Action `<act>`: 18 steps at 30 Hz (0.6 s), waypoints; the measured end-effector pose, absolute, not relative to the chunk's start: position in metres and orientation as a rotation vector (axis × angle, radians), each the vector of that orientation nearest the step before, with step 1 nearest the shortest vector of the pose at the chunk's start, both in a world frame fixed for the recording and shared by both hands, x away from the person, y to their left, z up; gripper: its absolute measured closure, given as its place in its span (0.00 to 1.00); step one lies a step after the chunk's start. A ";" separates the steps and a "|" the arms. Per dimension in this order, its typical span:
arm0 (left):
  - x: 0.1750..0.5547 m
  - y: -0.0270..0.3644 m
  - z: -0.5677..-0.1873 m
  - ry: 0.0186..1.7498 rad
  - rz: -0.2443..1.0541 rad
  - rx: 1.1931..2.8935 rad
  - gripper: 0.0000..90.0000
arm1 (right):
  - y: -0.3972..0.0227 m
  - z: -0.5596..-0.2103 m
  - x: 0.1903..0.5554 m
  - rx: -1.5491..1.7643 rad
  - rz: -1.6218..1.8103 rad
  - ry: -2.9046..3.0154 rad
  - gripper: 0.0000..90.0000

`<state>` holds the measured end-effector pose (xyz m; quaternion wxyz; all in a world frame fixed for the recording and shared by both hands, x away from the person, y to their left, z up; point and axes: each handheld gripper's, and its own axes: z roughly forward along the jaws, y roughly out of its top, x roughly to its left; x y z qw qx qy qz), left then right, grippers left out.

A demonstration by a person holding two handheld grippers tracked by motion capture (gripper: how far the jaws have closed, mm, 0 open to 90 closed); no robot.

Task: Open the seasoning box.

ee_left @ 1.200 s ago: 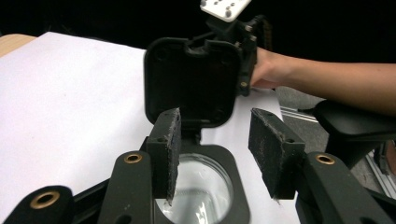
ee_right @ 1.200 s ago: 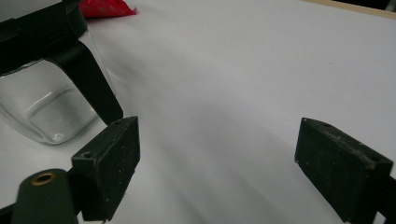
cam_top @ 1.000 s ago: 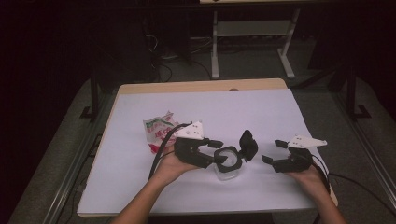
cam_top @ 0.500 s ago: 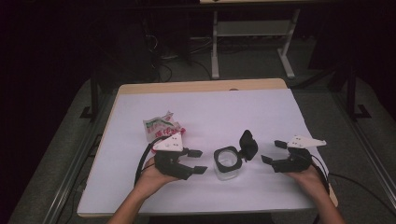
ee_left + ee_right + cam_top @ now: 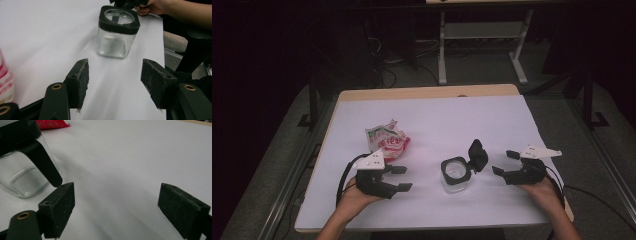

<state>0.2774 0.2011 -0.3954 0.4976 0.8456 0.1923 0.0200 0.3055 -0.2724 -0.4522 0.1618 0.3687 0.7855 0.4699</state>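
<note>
High view: a square clear glass jar with a black collar and a raised black flip lid (image 5: 456, 174) stands on the white table (image 5: 452, 120), lower centre of the frame. The left gripper (image 5: 402, 178), lower left, rests apart from the jar, its jaws spread with nothing between them, having just been opening. The right gripper (image 5: 505, 162), lower right, lies just beside the lid, jaws wide and empty. A crumpled white-and-red snack bag (image 5: 387, 140) sits above the left gripper. Left gripper view: the jar (image 5: 117, 32) stands beyond the jaws, upper centre.
</note>
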 end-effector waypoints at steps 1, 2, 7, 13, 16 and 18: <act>0.277 0.205 -0.396 0.470 0.056 2.045 0.43 | -0.273 -0.452 0.306 1.053 1.342 2.242 0.15; 0.276 0.209 -0.397 0.474 0.063 2.044 0.43 | -0.273 -0.453 0.306 1.054 1.340 2.244 0.15; 0.275 0.228 -0.400 0.518 0.101 2.033 0.40 | -0.274 -0.453 0.305 1.058 1.338 2.241 0.15; 0.276 0.248 -0.402 0.559 0.133 2.028 0.35 | -0.275 -0.453 0.305 1.061 1.343 2.231 0.15; 0.278 0.257 -0.404 0.577 0.153 2.044 0.31 | -0.276 -0.452 0.305 1.061 1.350 2.228 0.15; 0.279 0.263 -0.405 0.594 0.168 2.044 0.29 | -0.276 -0.452 0.305 1.063 1.354 2.222 0.15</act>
